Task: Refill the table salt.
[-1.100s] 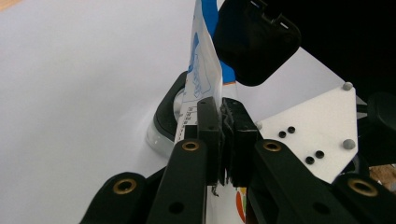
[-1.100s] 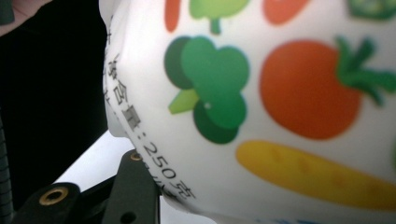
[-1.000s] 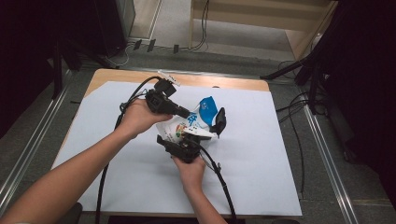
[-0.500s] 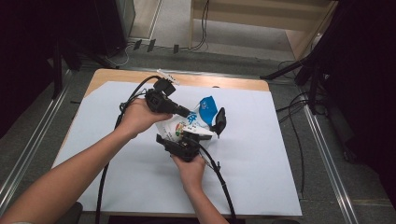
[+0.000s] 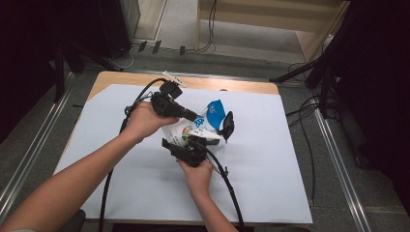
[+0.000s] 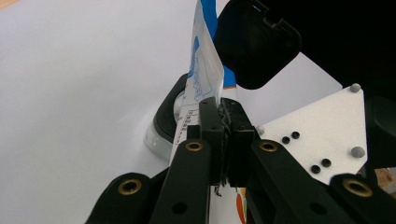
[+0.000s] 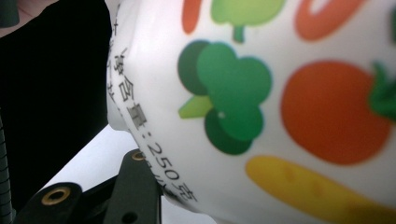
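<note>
A white pouch [image 5: 212,110] with a blue top and printed vegetables is held up over the white sheet between both grippers. My left gripper [image 5: 197,117] comes in from the left, and in the left gripper view it [image 6: 223,105] is shut on a thin edge of the pouch [image 6: 203,74]. My right gripper [image 5: 210,135] reaches up from below, with the pouch's body between its jaws. One black pad [image 5: 226,126] presses the right side of the pouch. In the right gripper view the pouch [image 7: 280,93] sits right against the camera, beside one finger [image 7: 135,186].
A white sheet [image 5: 290,169] covers the wooden table [image 5: 121,79]. A round black-rimmed thing [image 6: 163,121] lies on the sheet behind the pouch. Cables [image 5: 227,179] trail from both grippers toward the near edge. Dark floor and metal rails [image 5: 333,145] flank the table.
</note>
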`<state>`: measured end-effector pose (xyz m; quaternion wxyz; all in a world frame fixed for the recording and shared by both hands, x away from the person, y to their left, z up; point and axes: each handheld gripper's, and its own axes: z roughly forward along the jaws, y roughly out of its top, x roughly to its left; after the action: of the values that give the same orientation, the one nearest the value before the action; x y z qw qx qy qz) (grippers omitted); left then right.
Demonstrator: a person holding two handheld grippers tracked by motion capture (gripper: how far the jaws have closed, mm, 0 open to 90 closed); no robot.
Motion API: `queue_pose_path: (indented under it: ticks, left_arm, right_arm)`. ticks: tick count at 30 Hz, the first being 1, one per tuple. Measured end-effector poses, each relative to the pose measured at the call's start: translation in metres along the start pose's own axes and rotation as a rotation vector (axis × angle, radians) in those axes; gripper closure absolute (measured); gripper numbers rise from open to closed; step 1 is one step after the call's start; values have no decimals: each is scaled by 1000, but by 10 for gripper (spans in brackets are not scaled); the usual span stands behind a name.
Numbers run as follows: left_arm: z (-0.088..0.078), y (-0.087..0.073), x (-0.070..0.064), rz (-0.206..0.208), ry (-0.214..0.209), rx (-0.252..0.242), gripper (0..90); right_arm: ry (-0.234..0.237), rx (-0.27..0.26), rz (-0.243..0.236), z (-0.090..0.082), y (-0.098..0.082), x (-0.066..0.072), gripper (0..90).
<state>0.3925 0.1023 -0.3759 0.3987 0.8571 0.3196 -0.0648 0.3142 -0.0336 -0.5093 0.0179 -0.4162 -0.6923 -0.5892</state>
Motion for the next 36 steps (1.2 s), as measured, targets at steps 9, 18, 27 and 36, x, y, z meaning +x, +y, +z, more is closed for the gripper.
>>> queue_pose_path:
  ticks: [9,18,27,36]
  left_arm:
    - [-2,0,0,9,9,-3,900]
    - [-3,-1,0,1,7,-9,900]
    - [-4,-1,1,3,9,-7,900]
    - [-5,-1,1,3,12,-6,900]
  right_arm:
    - [-3,-3,-5,1,1,1,607]
    - [-1,3,-6,1,2,2,607]
    - [11,-1,2,3,3,3,608]
    - [11,0,-1,3,3,4,609]
